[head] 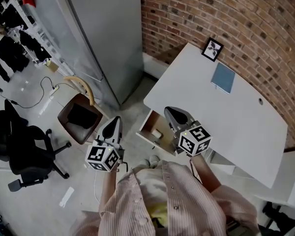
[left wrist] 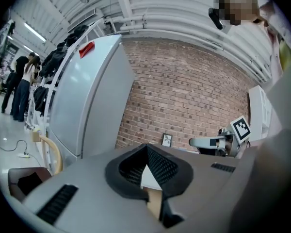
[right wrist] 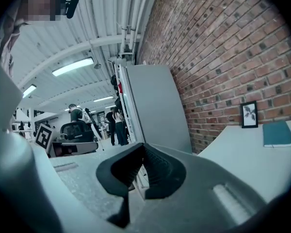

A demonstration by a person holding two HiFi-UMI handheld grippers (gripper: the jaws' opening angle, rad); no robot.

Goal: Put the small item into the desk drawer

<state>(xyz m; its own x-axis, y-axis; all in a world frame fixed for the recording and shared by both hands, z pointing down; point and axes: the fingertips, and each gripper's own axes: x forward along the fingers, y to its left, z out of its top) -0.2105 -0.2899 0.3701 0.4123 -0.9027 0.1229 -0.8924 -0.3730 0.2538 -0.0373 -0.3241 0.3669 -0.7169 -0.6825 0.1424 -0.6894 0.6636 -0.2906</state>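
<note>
The white desk [head: 236, 117] has its drawer [head: 146, 127] pulled open at the near left corner. A small pale item [head: 157, 133] lies inside the drawer. My right gripper [head: 173, 111] hovers over the drawer and the desk's edge, jaws shut and empty; in its own view the right gripper [right wrist: 144, 147] points along the desk toward the grey cabinet. My left gripper [head: 115, 120] hangs over the floor to the left of the drawer, shut with nothing held. The left gripper [left wrist: 146, 148] faces the desk and the brick wall, and the right gripper [left wrist: 203, 142] shows beyond it.
A tall grey cabinet [head: 108, 33] stands left of the desk against the brick wall [head: 246, 18]. A wooden chair [head: 81, 114] and a black office chair [head: 24, 151] stand on the floor at left. A picture frame [head: 212, 49] and a teal notebook [head: 222, 77] lie on the desk.
</note>
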